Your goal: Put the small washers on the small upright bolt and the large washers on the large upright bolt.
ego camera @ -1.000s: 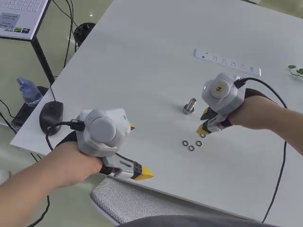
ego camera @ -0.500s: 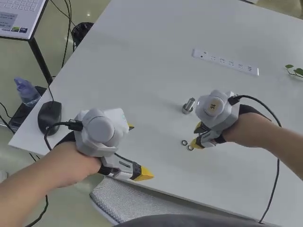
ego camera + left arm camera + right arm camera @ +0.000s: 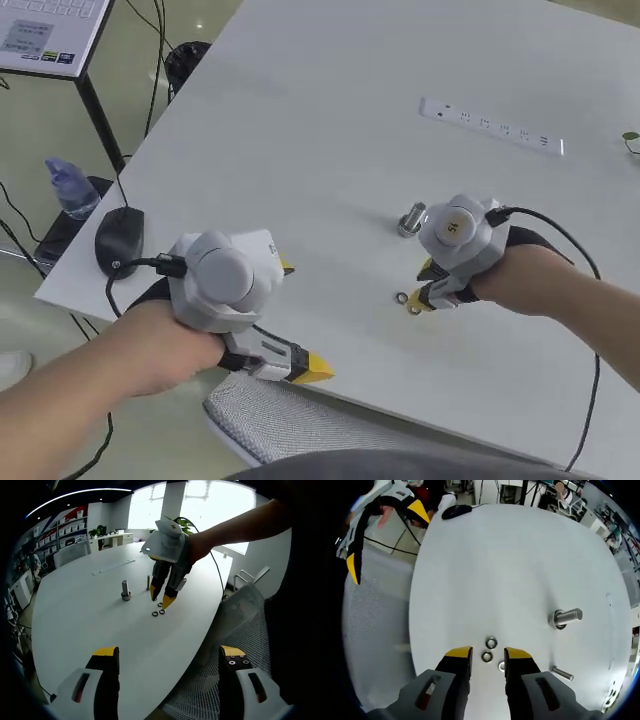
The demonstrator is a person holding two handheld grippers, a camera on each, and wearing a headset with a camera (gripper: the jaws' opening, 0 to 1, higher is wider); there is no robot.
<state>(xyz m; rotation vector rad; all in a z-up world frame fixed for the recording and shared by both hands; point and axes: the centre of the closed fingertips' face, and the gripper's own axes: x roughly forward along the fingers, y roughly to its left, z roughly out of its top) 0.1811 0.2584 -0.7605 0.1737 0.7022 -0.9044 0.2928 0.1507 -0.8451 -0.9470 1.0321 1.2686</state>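
Silver metal ring washers (image 3: 491, 642) lie loose on the white tabletop (image 3: 520, 555) near the large upright steel bolt (image 3: 565, 616) and thin small bolt (image 3: 562, 673), right gripper (image 3: 488, 655) jaws narrowly parted over them, left gripper (image 3: 169, 651) jaws wide, empty.

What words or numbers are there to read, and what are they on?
"15", blurred so not certain: round yellow sticker on top of the right gripper.
Stickers on the laptop: too small to read.
Markings on the power strip: too small to read.
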